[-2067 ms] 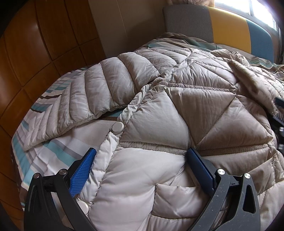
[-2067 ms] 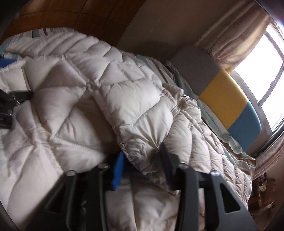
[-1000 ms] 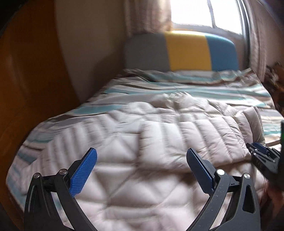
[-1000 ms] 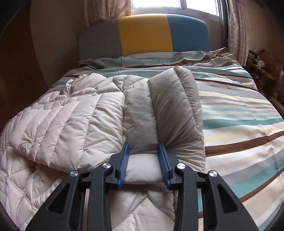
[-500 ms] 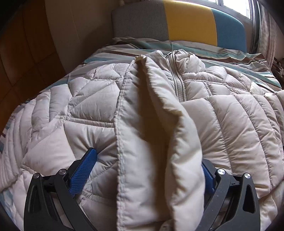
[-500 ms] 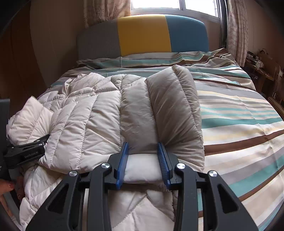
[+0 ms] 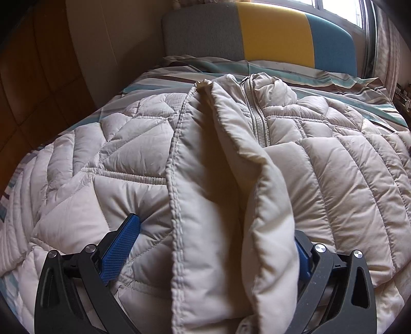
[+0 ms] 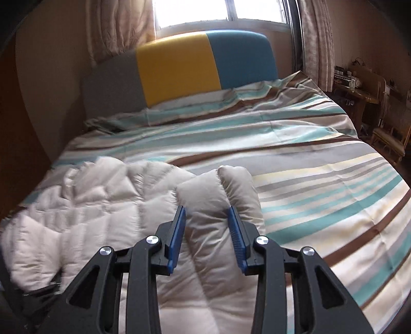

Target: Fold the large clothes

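A large beige quilted down jacket (image 7: 128, 159) lies spread on the bed. Its zipper (image 7: 258, 120) runs up the middle. My left gripper (image 7: 215, 231) is open wide around a thick raised fold of the jacket (image 7: 218, 205); the left finger (image 7: 120, 244) presses into the padding. My right gripper (image 8: 206, 221) is shut on a padded fold of the jacket (image 8: 205, 205), held up over the bed. The rest of the jacket (image 8: 90, 205) trails to the left.
The bed carries a striped teal, brown and cream cover (image 8: 308, 167). A grey, yellow and blue headboard (image 8: 179, 61) stands below a curtained window (image 8: 218, 10). A wooden wall (image 7: 38, 77) runs on the left. Furniture (image 8: 359, 84) stands at the right.
My right gripper has lifted and moved toward the headboard with its fold, so the jacket now sits lower and further left in its view. My left gripper has stayed around the raised fold.
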